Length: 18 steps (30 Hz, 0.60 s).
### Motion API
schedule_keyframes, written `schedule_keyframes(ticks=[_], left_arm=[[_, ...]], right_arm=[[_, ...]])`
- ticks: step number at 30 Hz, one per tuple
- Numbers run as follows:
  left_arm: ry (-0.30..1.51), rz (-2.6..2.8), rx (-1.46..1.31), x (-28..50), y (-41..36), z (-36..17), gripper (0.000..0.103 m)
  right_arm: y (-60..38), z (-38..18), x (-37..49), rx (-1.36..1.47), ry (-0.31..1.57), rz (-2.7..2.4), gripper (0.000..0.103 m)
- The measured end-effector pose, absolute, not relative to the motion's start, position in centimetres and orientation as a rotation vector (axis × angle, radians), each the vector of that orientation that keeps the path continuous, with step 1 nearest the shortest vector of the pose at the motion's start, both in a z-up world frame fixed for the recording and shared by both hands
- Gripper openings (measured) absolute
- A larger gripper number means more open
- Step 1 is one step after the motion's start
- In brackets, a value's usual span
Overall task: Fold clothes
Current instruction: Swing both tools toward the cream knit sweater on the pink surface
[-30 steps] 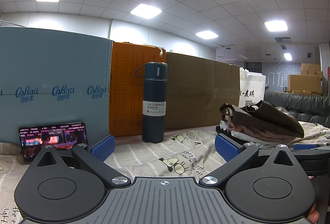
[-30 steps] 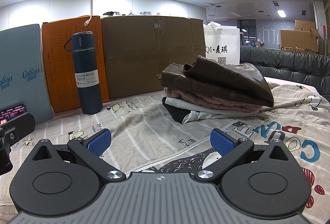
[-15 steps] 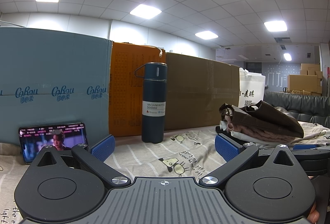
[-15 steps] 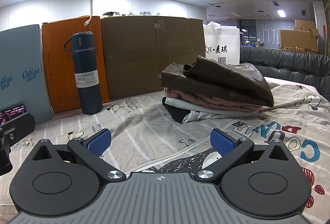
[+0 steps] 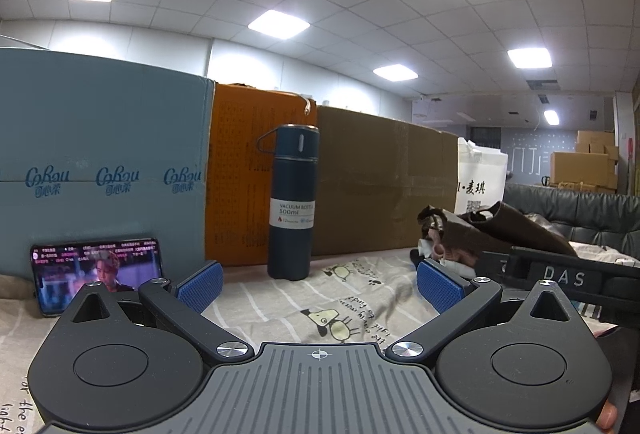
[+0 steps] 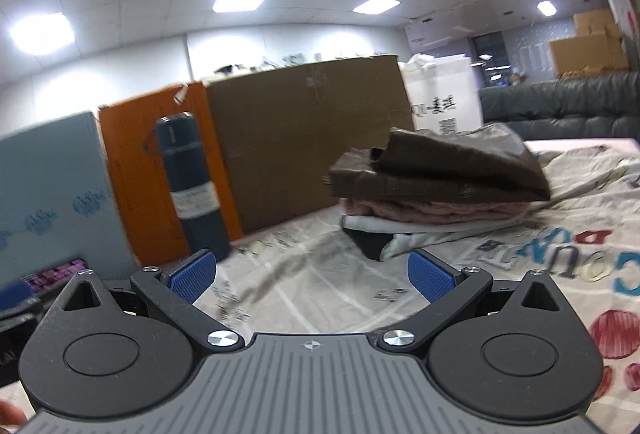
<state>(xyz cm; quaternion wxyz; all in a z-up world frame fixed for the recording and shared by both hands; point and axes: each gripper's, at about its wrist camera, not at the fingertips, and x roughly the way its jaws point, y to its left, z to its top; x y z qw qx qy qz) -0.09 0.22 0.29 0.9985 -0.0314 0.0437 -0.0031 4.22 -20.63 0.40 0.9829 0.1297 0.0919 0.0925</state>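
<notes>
A stack of folded clothes, dark brown on top, pink knit and white below, lies on the printed cloth ahead and to the right of my right gripper. That gripper is open with nothing between its blue pads. In the left wrist view the same stack sits at the right, partly hidden by the right gripper's black body. My left gripper is open and empty, low over the cloth.
A dark blue vacuum bottle stands before an orange box, a brown carton and a grey-blue box. A phone with a lit screen leans at the left. A dark sofa stands behind.
The right gripper has lifted and tilted, so its view is blurred and rolled. Its body has come into the left wrist view from the right. The left gripper has stayed still.
</notes>
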Motion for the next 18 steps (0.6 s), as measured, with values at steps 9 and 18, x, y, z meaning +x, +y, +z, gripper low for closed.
schedule_keyframes(ticks=[9,18], left_arm=[[0.003,0.126,-0.125,-3.5,2.2,3.1,0.103],[-0.110,0.364,-0.057,-11.1,7.4,6.0,0.103]], right_arm=[[-20.8,0.7,3.3,0.345,0.105,0.389,0.103],[-14.9,3.3,0.3,0.231,0.150,0.767,0.103]])
